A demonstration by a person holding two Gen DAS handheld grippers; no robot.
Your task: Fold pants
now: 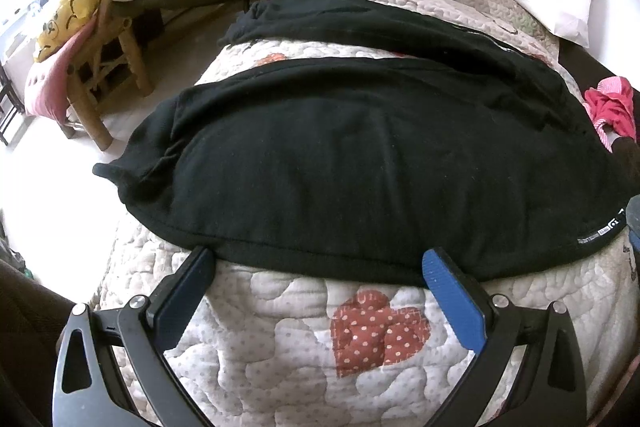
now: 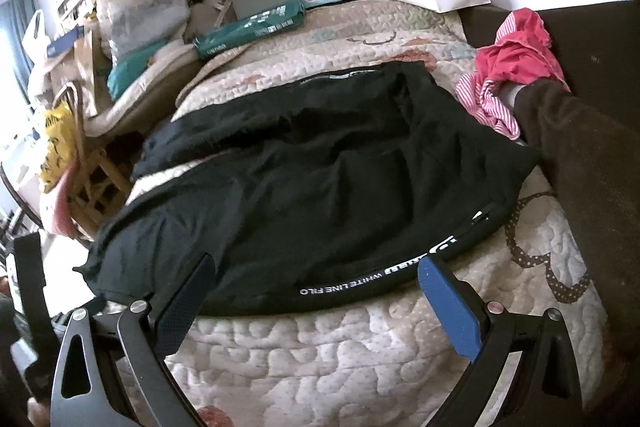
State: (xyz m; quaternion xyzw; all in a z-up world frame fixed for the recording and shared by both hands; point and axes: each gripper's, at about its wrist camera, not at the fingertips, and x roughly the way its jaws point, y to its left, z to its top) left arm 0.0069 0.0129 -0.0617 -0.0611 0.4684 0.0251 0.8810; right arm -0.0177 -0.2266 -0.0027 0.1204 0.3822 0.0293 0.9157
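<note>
Black pants (image 1: 360, 155) lie spread across the quilted bedspread (image 1: 280, 327), legs running toward the bed's left edge, waistband with white lettering (image 2: 360, 281) on the near right. Left gripper (image 1: 320, 267) hovers at the near hem, jaws wide, nothing in them. Right gripper (image 2: 316, 275) sits at the waistband edge, jaws also spread, nothing held. Best play, I'd say: pinch both near corners cleanly, one layer stack each, and carry them over together. Watch the leg ends drooping off the left edge. The pink garment (image 2: 516, 55) crowds the right; the green box (image 2: 248, 27) marks the far limit.
</note>
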